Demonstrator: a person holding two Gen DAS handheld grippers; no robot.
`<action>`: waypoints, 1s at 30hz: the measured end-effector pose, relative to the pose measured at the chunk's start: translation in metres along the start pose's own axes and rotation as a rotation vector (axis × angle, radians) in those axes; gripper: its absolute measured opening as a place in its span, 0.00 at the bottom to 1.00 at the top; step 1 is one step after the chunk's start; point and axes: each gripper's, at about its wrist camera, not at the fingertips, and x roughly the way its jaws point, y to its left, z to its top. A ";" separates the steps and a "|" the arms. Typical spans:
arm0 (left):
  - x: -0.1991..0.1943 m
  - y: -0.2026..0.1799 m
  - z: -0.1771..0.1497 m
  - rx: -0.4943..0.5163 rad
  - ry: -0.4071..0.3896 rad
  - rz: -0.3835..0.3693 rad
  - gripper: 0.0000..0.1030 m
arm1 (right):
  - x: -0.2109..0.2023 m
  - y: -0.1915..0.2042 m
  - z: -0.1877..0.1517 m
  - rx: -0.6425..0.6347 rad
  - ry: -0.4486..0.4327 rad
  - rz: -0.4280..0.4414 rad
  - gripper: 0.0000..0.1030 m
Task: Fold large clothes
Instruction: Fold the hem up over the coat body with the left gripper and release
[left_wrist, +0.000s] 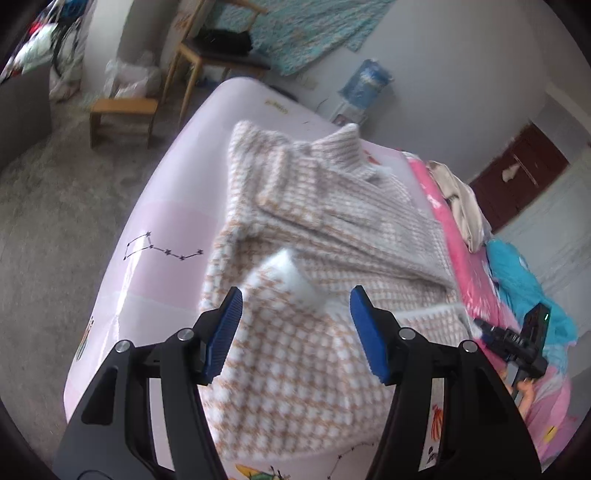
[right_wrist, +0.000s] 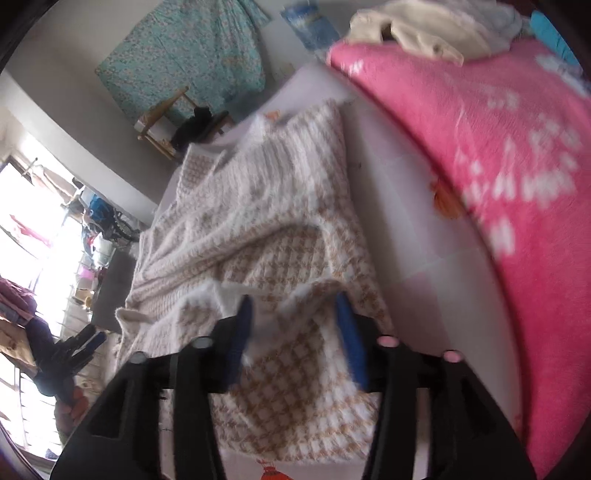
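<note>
A: Both grippers stand wide with nothing pinched. Between the left gripper (left_wrist: 295, 306)'s ribbed blue pads lies a fold of the sweater (left_wrist: 303, 354), not pressed by either. The right gripper (right_wrist: 293, 317) is likewise spread over the near hem.

B: Why would they hang there?

A: Probably a fold was laid down and let go, since the hem sits doubled over the body just ahead of each gripper, a white inner face turned up.

B: And the fabric?

A: Fuzzy knit, tan-and-white houndstooth checks, thick and soft, with a ribbed high collar (left_wrist: 345, 151) at the far end. It lies beyond and beneath both grippers on the bed (left_wrist: 166, 206), whose cover is smooth, pale pink and slightly glossy. Right of the right gripper bulges a pink quilt (right_wrist: 480, 166).
</note>
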 end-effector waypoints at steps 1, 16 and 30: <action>-0.003 -0.006 -0.003 0.021 -0.005 -0.001 0.56 | -0.006 0.001 -0.001 -0.012 -0.017 -0.017 0.55; 0.039 -0.113 -0.083 0.372 0.125 -0.020 0.55 | -0.009 0.099 -0.080 -0.477 0.029 -0.042 0.34; 0.048 -0.111 -0.083 0.411 0.100 0.071 0.54 | 0.033 0.104 -0.078 -0.475 0.124 -0.014 0.21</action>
